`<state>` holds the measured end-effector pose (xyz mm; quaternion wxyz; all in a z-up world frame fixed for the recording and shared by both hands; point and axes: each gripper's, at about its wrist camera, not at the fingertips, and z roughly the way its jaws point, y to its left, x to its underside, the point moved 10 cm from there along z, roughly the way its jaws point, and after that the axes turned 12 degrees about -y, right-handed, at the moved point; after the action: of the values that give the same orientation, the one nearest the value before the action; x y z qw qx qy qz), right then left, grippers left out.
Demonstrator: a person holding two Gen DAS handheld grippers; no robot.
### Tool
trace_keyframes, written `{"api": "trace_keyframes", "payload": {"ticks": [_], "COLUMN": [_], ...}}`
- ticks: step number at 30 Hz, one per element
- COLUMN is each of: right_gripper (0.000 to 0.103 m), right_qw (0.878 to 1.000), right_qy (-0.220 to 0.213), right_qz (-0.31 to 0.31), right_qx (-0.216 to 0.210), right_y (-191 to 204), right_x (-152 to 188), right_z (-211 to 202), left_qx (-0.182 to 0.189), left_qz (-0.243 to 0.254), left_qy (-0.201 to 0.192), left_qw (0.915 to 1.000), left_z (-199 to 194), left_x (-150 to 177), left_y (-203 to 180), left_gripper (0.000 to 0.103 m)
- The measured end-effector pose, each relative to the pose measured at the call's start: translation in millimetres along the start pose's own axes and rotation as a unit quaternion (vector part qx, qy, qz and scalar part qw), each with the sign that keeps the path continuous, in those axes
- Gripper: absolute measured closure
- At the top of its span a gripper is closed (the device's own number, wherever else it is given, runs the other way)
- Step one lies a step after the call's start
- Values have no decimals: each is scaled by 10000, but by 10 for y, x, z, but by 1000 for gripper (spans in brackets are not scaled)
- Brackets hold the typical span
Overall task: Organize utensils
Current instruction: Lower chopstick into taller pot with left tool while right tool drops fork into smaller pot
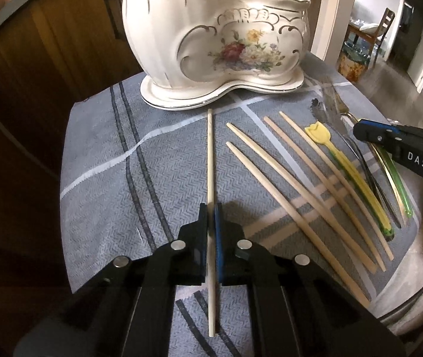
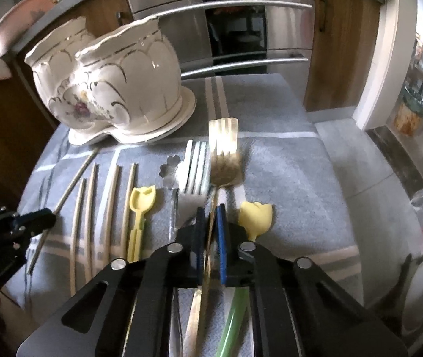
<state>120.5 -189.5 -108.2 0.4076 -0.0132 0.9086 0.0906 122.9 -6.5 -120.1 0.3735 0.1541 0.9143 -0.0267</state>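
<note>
Left wrist view: four loose chopsticks (image 1: pixel 297 196), one in left tongs (image 1: pixel 210 208).

Glossy ceramic holder (image 1: pixel 211 38), matt wooden chopsticks (image 1: pixel 297 205), woven cloth (image 1: pixel 107 160)

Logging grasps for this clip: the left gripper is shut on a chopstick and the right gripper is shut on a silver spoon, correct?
Not quite. In the right wrist view the right gripper is shut on a gold fork, its tines visible ahead of the fingers, not a silver spoon. The left wrist view confirms the left gripper is shut on a chopstick.
</note>
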Motion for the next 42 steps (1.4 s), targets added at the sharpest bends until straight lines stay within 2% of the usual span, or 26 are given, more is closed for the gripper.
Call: {"api": "trace_keyframes", "payload": {"ticks": [6,13,18,24,30,32,34,38,40,42], "right_gripper": [96,96,96,96,96,96,96,96,96,96], "right_qw": [9995,9950,9881,9752,9683,9673,9667,9654,9638,9615], "right_qy": [-273,-944,-1478,-2152,-2417,-2451,-2470,-2502,-2549,-2619], "right_qz": [109,-13,-164,-311,-445,-454,-455,-442,-414,-395], "right_qx": [-116,-320,-386,-409,-443,-476,-498,-596,-663,-735], "right_y": [-2,109,167,225,289,308,317,358,393,428], "right_x": [-52,-221,-429,-736,-909,-928,-931,-1023,-1110,-1209], "right_z": [-131,-452,-701,-1010,-1134,-1156,-1175,-1208,-1228,-1249], "left_qx": [130,381,609,777,876,791,928,1285,1406,1444], "left_qz": [-63,-87,-66,-89,-138,-94,-221,-604,-755,-852], "left_qy": [-292,-843,-1351,-2005,-1977,-1931,-1965,-2424,-2850,-3070], "left_qw": [9995,9957,9889,9766,9762,9779,9759,9597,9452,9368], "left_z": [-108,-367,-646,-963,-1017,-986,-1006,-1200,-1328,-1363], "left_x": [-8,-134,-273,-532,-591,-585,-608,-870,-1118,-1297], "left_y": [70,46,-25,42,83,100,116,204,288,352], "left_gripper": [99,99,99,99,99,99,99,99,99,99]}}
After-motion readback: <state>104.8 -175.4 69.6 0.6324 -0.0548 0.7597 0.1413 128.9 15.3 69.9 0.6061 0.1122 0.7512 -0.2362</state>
